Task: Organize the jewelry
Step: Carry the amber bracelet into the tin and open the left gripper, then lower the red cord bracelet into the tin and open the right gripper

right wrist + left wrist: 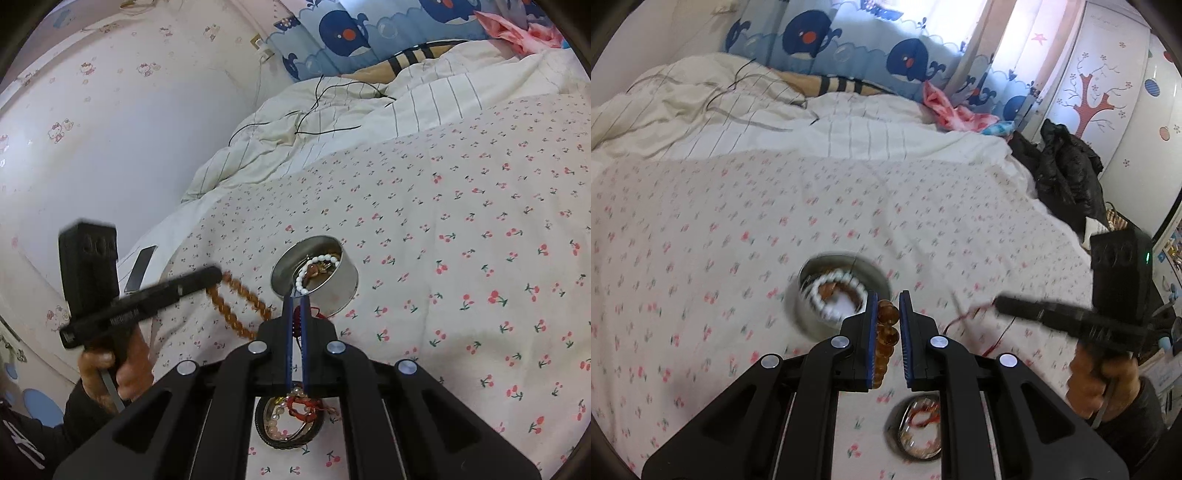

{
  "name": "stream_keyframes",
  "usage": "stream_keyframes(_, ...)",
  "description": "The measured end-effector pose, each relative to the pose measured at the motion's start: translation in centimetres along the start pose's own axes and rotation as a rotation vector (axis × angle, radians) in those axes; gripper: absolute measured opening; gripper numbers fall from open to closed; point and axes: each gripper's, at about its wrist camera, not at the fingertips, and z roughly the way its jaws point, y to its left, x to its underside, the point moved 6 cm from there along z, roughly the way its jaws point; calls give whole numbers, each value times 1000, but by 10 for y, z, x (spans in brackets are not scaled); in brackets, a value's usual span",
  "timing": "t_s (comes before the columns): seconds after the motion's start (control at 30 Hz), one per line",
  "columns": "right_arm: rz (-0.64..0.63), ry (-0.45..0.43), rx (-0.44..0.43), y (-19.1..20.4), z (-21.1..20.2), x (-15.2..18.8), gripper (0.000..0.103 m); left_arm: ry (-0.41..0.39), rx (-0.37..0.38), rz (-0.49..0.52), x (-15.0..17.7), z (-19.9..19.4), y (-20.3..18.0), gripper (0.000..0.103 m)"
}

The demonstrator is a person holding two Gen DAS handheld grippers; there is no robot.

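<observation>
My left gripper [888, 297] is shut on a string of amber beads [886, 332], which hangs in a loop above the bed. In the right wrist view the left gripper [218, 275] appears at the left with the amber beads [236, 306] trailing from its tip. My right gripper [296, 298] is shut on a red corded piece [296, 322]. A round metal tin [332, 291] stands just beyond both grippers, holding a white bead bracelet [301, 278] and other pieces. A black-rimmed round lid [291, 441] with several bracelets lies under the grippers.
Everything rests on a cherry-print sheet [461, 240]. A rumpled striped duvet [738, 110] with a thin black cable lies behind. A phone [140, 269] sits at the bed's edge by the wall. Dark clothing [1067, 173] is piled at the bed's far right.
</observation>
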Motion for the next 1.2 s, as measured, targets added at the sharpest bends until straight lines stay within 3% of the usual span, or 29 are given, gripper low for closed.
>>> stream_keyframes(0.33, 4, 7, 1, 1, 3, 2, 4, 11, -21, 6, -34, 45, -2, 11)
stream_keyframes(0.43, 4, 11, -1, 1, 4, 2, 4, 71, -101, 0, -26, 71, 14, 11)
stream_keyframes(0.53, 3, 14, -2, 3, 5, 3, 4, 129, -228, 18, -15, 87, 29, 12)
stream_keyframes(0.63, 5, 17, -1, 3, 7, 4, 4, 141, -288, 30, -9, 84, 39, 25)
stream_keyframes(0.77, 11, 20, -1, 2, 10, 5, 4, 90, -325, 32, -3, 58, 49, 52)
stream_keyframes(0.9, 17, 24, -2, 2, 16, 8, 4, 50, -354, -8, 16, 28, 61, 66)
stream_keyframes(1.0, 4, 18, 12, 7, 20, 10, 4, 40, -401, -23, 33, 21, 74, 75)
stream_keyframes(1.13, -13, -11, 13, 18, 21, 3, 4, 63, -421, -81, 35, 22, 95, 76)
stream_keyframes(1.2, -18, -25, -3, 25, 22, -4, 4, 13, -408, -120, 25, 9, 102, 83)
